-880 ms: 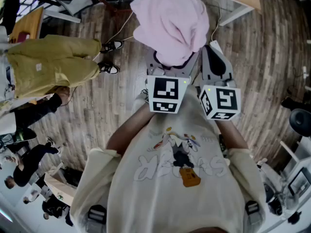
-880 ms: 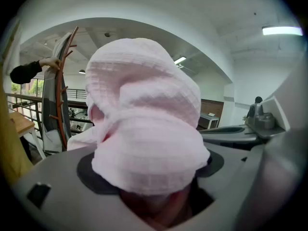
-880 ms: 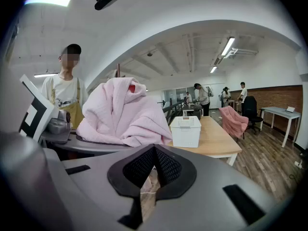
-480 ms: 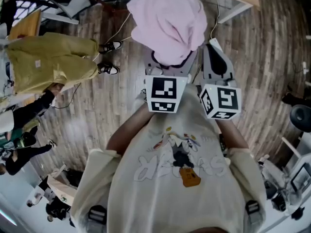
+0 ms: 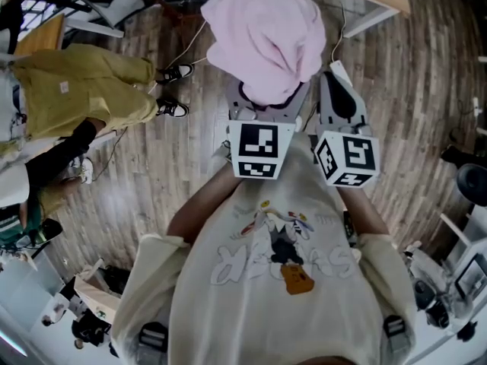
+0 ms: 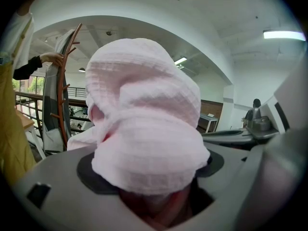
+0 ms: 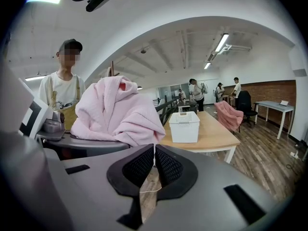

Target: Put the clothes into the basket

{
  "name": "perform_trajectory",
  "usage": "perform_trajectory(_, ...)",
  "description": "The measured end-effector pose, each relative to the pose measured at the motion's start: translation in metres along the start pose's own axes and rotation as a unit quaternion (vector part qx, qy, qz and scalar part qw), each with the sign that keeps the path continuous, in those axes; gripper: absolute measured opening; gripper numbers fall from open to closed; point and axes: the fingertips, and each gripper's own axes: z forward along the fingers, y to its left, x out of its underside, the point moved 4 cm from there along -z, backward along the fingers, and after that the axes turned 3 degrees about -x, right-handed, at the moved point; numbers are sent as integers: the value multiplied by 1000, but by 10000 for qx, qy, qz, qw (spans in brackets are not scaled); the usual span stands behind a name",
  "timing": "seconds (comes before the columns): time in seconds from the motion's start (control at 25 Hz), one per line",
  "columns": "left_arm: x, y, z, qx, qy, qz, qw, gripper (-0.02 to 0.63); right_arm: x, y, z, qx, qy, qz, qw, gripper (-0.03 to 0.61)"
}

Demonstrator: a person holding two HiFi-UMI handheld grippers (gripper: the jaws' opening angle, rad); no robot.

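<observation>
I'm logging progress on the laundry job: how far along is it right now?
Done: nothing visibly in the white basket, though its inside is hidden. In hand: the left gripper is clamped on a bundled pink garment, held aloft; the right gripper is shut and empty. Left: carry it to the basket on the wooden table, then the other pink garment at the table's far end.

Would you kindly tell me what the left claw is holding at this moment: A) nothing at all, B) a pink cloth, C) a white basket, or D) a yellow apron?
B: the pink cloth sits bunched in the grip of the left claw.
</observation>
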Motion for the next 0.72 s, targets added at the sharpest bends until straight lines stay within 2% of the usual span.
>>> perform_trajectory(0.32, 6, 31, -14, 95, 29, 37, 9999, 419, 1, 32, 16, 58, -37, 6, 10000, 25)
perform_trajectory(0.72, 7, 69, -13, 290, 23, 92, 9995, 419, 4, 52, 31, 409, -27, 52, 9991, 25)
